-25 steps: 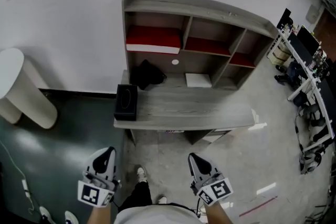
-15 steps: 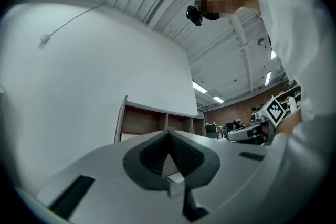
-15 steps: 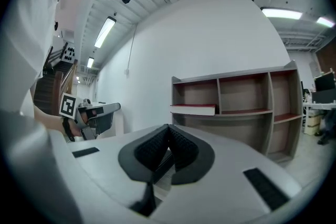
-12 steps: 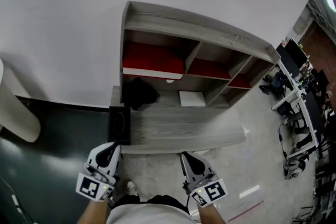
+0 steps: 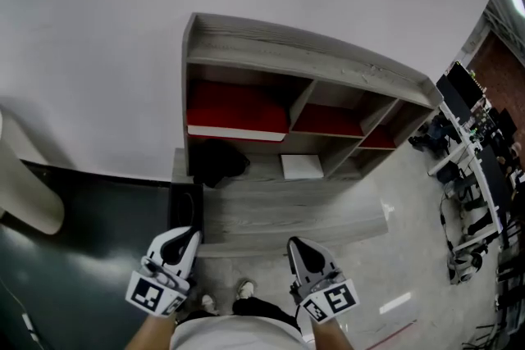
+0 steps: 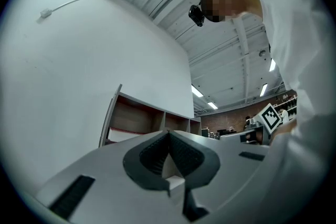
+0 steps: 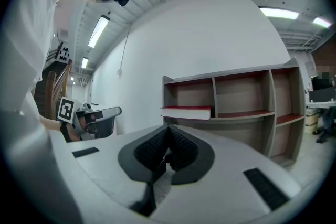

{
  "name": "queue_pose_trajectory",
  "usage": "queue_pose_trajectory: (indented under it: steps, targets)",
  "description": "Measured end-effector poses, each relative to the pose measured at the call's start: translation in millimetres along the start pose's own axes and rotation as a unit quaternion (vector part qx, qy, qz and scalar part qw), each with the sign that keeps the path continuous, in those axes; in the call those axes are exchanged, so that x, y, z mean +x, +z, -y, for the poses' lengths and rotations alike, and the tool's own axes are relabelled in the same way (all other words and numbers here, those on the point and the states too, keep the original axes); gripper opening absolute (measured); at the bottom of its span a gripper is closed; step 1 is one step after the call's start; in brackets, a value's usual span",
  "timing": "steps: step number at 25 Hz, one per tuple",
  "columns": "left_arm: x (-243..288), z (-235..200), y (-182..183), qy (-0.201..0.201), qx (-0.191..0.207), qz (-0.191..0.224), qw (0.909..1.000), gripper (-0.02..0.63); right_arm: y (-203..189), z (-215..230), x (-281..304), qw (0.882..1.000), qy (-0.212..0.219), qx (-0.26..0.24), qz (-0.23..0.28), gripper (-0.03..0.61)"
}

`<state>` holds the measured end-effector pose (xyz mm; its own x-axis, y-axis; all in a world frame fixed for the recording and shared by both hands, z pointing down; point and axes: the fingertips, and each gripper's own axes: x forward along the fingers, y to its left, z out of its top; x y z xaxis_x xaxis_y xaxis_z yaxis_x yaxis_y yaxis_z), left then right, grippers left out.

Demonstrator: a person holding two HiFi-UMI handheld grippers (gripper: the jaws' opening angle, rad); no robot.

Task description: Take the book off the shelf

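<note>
Left gripper (image 5: 189,235) and right gripper (image 5: 294,243) nearer desk (image 5: 295,213) than before, jaws pressed together, empty; dark lump (image 5: 220,161) below book (image 5: 238,106) indistinct.

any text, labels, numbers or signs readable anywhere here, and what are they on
No word, number or brand can be read in any view.
Cubes on the left gripper and right gripper: black-and-white square marker patterns only, no letters.
Red book on the shelf: no title shows.
White sheet on the desk: looks blank, too small to be sure.
</note>
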<state>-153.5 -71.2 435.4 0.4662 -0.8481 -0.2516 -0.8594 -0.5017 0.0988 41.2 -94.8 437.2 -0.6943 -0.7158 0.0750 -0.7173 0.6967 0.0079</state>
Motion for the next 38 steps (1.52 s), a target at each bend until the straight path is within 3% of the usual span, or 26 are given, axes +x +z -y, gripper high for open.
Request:
queue_pose_trajectory:
  steps: [7, 10, 14, 17, 19, 22, 25, 31, 36, 38]
  targets:
    - [32.2, -15.0, 22.8, 0.04, 0.011, 0.037, 0.9985, 0.018, 12.9, 41.9, 28.0, 0.999, 0.035, 0.005, 0.025, 0.023]
    - [44.0, -28.3, 20.0, 0.065, -0.03, 0.047, 0.9964, 0.018, 17.5, 55.2, 33.4, 0.998, 0.047, 0.014, 0.035, 0.023]
    - [57.5, -39.5, 5.9, 0.072, -0.126, 0.061, 0.9875, 0.02, 16.5, 75.1, 30.0, 0.998, 0.05, 0.025, 0.036, 0.023]
    - [71.6, -42.9, -5.4, 0.063, -0.197, 0.075, 0.9756, 0.055, 10.9, 89.0, 28.3, 0.998, 0.048, 0.032, 0.031, 0.023]
    - [79.5, -45.6, -10.9, 0.069, -0.216, 0.079, 0.9707, 0.123, 6.9, 94.3, 27.7, 0.998, 0.049, 0.035, 0.028, 0.023]
    - [91.6, -52.8, -17.4, 0.077, -0.249, 0.087, 0.9615, 0.155, 2.0, 99.3, 25.9, 0.998, 0.052, 0.04, 0.024, 0.023]
    - [111.0, -63.1, -22.5, 0.079, -0.288, 0.099, 0.9492, 0.23, -1.0, 103.0, 25.8, 0.997, 0.055, 0.042, 0.023, 0.023]
    - [149.1, -96.3, -31.4, 0.097, -0.351, 0.12, 0.9235, 0.321, -0.8, 103.7, 27.1, 0.997, 0.056, 0.043, 0.024, 0.023]
    - [176.5, -113.9, -47.9, 0.093, -0.426, 0.123, 0.8917, 0.399, -0.3, 104.6, 24.1, 0.998, 0.045, 0.044, 0.023, 0.023]
    - [184.6, -118.7, -51.4, 0.09, -0.442, 0.126, 0.8836, 0.407, 1.0, 105.3, 23.7, 0.998, 0.04, 0.042, 0.023, 0.023]
